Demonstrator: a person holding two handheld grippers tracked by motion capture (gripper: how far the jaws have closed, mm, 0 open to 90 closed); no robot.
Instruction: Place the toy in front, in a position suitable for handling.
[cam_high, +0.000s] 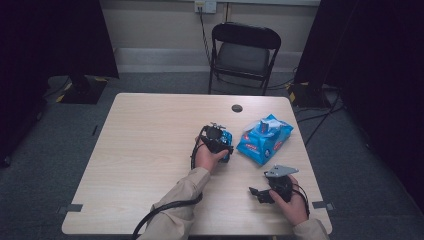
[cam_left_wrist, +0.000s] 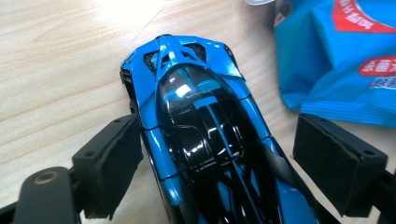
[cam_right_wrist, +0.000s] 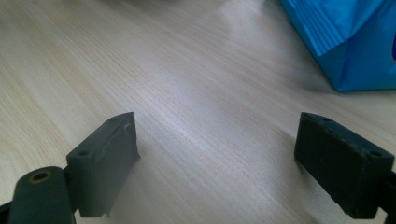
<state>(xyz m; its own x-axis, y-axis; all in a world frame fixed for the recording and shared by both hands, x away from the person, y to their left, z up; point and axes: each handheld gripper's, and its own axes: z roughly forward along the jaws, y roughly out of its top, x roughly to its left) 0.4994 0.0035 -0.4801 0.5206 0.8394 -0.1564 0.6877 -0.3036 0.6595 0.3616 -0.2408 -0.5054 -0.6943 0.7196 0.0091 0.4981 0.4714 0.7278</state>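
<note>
A glossy blue and black toy car (cam_left_wrist: 205, 121) lies on the light wooden table (cam_high: 150, 150), its length running between the jaws of my left gripper (cam_left_wrist: 219, 140). The jaws stand open astride the car. The left pad (cam_left_wrist: 114, 163) is right at the car's side, while the right pad (cam_left_wrist: 336, 163) stands a little apart from it. From above, the left gripper (cam_high: 219, 139) covers most of the car (cam_high: 228, 137). My right gripper (cam_high: 256, 194) rests near the table's front right, its jaws pointing left. They are open over bare wood (cam_right_wrist: 217, 135).
A blue snack packet (cam_high: 264, 139) lies just right of the car, its corner in the right gripper view (cam_right_wrist: 355, 42). A dark round grommet (cam_high: 237, 108) sits near the far edge. A black folding chair (cam_high: 244, 55) stands beyond the table.
</note>
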